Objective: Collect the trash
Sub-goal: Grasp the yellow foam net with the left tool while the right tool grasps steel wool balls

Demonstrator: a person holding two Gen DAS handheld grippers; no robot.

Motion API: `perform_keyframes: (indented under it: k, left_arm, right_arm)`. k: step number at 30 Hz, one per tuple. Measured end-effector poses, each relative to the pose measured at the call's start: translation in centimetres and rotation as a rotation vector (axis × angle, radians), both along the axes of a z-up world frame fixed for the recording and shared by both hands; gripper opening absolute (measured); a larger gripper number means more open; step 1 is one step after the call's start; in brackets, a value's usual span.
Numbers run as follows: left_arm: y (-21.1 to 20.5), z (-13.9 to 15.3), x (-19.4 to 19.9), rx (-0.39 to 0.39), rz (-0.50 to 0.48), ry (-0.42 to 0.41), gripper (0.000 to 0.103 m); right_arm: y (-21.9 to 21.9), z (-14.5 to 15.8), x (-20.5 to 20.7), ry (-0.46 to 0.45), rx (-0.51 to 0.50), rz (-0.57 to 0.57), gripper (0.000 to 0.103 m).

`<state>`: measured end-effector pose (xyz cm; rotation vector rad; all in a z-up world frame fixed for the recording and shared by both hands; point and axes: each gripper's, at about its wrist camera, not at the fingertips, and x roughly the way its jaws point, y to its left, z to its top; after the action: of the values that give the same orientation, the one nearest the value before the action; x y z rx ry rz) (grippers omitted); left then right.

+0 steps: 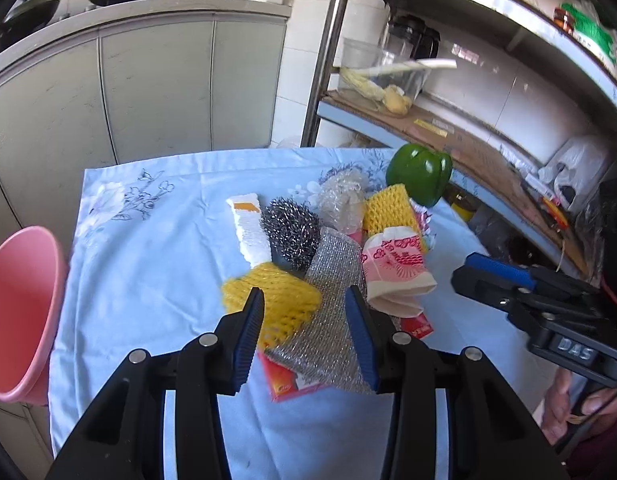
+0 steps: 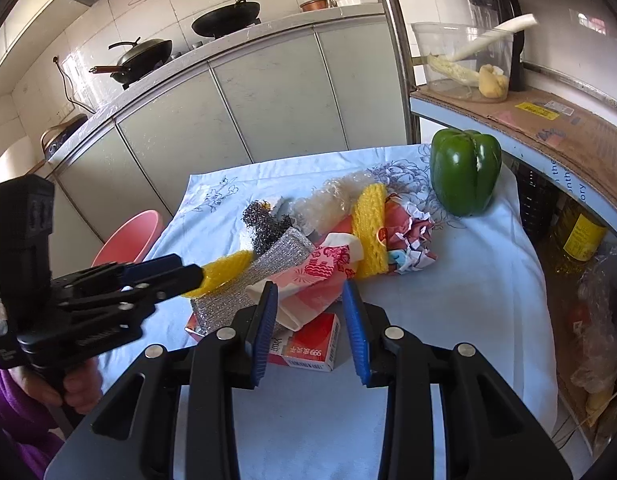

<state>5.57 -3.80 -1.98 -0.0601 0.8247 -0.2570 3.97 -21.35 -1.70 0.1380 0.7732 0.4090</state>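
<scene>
A heap of trash lies on the light blue cloth: a yellow foam net (image 1: pixel 274 300), a silver mesh cloth (image 1: pixel 332 320), a steel wool ball (image 1: pixel 290 234), a paper cup with red print (image 1: pixel 392 274), a second yellow net (image 1: pixel 388 210), clear crumpled plastic (image 1: pixel 342 196) and a red box (image 2: pixel 312 344). My left gripper (image 1: pixel 304 320) is open, its jaws straddling the near yellow net and silver mesh. My right gripper (image 2: pixel 310 312) is open just above the paper cup (image 2: pixel 308 280) and red box. The left gripper (image 2: pixel 164 276) also shows in the right wrist view.
A green bell pepper (image 2: pixel 466 170) stands at the table's far right. A pink bin (image 1: pixel 24 316) sits off the table's left edge. A metal shelf rack (image 1: pixel 488 148) with cardboard stands right; grey kitchen cabinets (image 1: pixel 148 80) behind.
</scene>
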Motion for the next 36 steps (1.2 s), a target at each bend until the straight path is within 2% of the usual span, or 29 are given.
perform_keyframes:
  k: [6, 9, 13, 14, 23, 28, 36]
  left_arm:
    - [0.0, -1.7, 0.9, 0.032, 0.031, 0.035, 0.04]
    - [0.3, -1.9, 0.6, 0.034, 0.038, 0.032, 0.034]
    - [0.7, -1.7, 0.3, 0.02, 0.036, 0.021, 0.012]
    - [0.9, -1.7, 0.2, 0.014, 0.037, 0.019, 0.009]
    - [3.7, 0.4, -1.3, -0.06, 0.095, -0.043, 0.008]
    - [5.0, 1.2, -2.3, -0.094, 0.105, -0.068, 0.008]
    - [7.2, 1.4, -3.6, -0.14, 0.122, -0.076, 0.008]
  right_arm:
    - [-0.2, -0.3, 0.0, 0.008, 0.01, 0.011, 0.035]
    - [0.1, -0.2, 0.2, 0.01, 0.013, 0.018, 0.035]
    - [0.4, 0.0, 0.1, 0.003, 0.01, 0.023, 0.034]
    - [0.5, 0.0, 0.1, 0.003, 0.007, 0.022, 0.034]
    - [1.1, 0.7, 1.3, 0.011, 0.023, 0.031, 0.035]
    - [4.2, 1.7, 3.1, 0.003, 0.014, 0.097, 0.035]
    - [9.6, 0.9, 7.1, 0.034, -0.102, 0.145, 0.035]
